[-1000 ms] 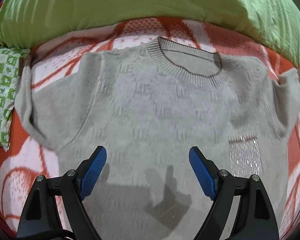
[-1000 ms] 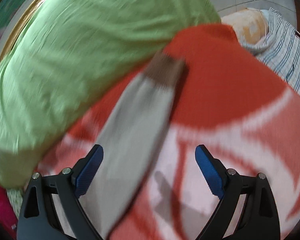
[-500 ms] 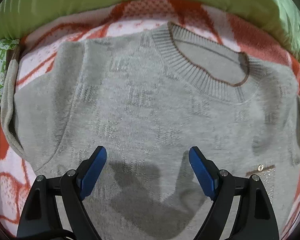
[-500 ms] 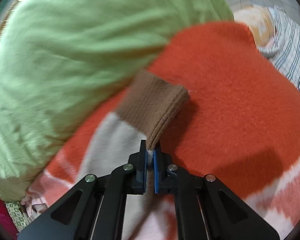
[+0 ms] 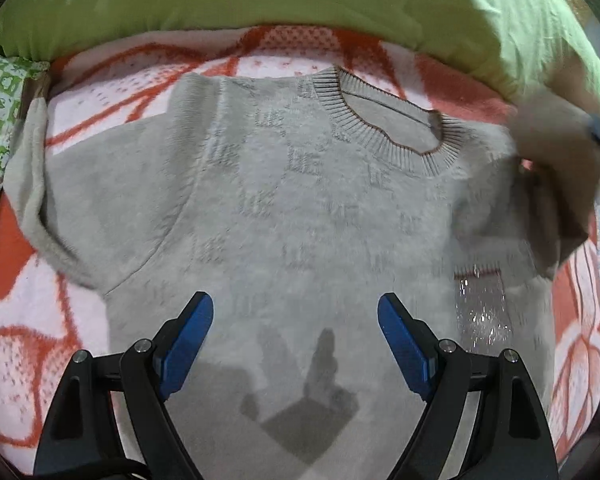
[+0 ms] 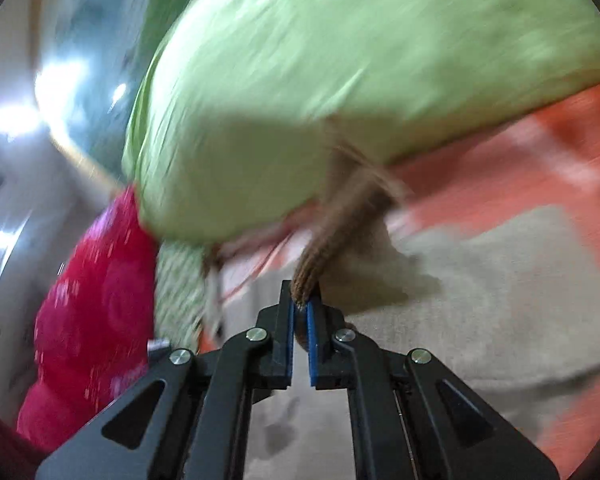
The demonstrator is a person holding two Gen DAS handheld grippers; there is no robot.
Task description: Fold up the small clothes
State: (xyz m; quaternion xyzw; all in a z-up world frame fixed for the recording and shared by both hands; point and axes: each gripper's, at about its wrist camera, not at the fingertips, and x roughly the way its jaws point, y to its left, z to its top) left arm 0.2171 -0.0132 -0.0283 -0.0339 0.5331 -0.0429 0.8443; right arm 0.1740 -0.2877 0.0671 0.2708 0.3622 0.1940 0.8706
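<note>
Right hand-held gripper [image 6: 300, 312] pinching brown cuff [image 6: 320, 256] (blurred), left hand-held gripper [image 5: 294, 320] spread above grey sweater [image 5: 300, 208]

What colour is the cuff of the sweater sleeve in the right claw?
Brown ribbed knit cuff, on a grey sweater; clearest in the right wrist view.

Left gripper [image 5: 292, 320]: 2 blue, flat, oblong pads [image 5: 188, 336] on black, angular plastic fingers. 4 round silver screws along the linkage, 2 per side, toward 7 and 5 o'clock. Triangular cut-outs in the outer black arms. Thin black cable curling at 7 o'clock near the bottom edge.

Right gripper [image 6: 300, 312]: same black frame, with narrow blue pad faces [image 6: 311, 344] edge-on at centre. 4 round silver screws, 2 toward 7 o'clock and 2 toward 5 o'clock. Triangular cut-outs in both outer arms. Matte plastic, no visible markings.
</note>
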